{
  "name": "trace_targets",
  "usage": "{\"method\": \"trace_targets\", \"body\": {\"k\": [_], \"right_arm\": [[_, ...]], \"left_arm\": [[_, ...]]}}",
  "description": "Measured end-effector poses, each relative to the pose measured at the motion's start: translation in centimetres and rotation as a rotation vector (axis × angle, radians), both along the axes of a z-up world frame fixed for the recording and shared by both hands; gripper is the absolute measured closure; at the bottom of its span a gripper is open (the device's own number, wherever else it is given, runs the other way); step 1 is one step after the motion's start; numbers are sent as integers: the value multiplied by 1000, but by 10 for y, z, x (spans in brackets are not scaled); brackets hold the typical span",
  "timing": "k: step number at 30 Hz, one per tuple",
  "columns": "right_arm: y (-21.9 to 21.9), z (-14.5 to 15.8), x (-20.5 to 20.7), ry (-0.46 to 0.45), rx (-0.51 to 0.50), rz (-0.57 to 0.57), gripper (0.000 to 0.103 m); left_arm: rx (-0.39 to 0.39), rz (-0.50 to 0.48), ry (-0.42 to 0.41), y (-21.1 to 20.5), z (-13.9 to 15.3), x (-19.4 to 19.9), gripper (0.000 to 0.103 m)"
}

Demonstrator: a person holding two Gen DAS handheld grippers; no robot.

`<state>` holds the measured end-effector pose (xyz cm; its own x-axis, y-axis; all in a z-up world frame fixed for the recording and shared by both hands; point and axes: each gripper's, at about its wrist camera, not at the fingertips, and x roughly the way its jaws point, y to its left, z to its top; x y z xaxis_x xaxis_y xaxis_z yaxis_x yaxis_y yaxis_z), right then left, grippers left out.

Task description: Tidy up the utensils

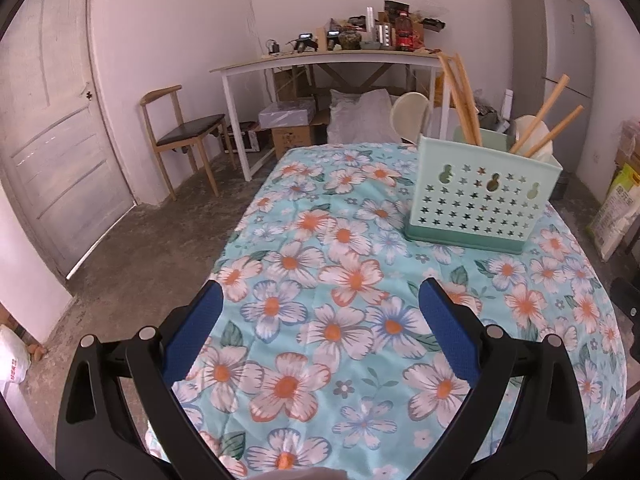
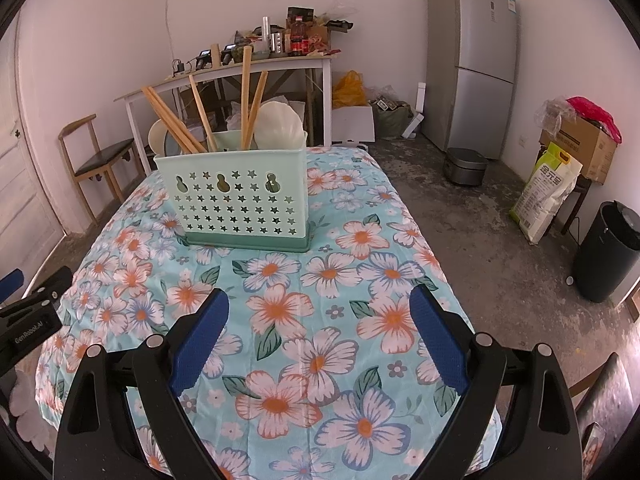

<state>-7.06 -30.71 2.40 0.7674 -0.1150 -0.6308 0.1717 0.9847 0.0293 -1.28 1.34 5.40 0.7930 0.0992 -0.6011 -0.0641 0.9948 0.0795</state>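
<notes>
Right wrist: holder (image 2: 240, 200) mid-table, fingers (image 2: 200, 344) spread

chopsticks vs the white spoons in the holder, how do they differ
The chopsticks are thin straight tan sticks, leaning at several angles; the white spoons are broad, rounded and pale. The chopsticks rise well above the holder, while the spoons show only their bowls, lower. Both stand inside the holder.

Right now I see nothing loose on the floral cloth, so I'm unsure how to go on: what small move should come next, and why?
Probably bring the right gripper forward toward the mint-green star-perforated plastic caddy. Both grippers are open and empty, the left gripper too, and the wooden chopsticks lean splayed in different directions inside it.
</notes>
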Motion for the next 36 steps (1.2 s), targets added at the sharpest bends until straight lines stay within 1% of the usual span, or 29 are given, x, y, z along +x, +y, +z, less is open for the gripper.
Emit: {"method": "trace_targets", "body": {"k": [7,36], "right_arm": [[-2,0,0,0,0,0,14],[-2,1,1,1,4,8,14]], "left_arm": [[6,17,3,6,1,-1,8],[6,17,-1,8,4,-3,8]]}}
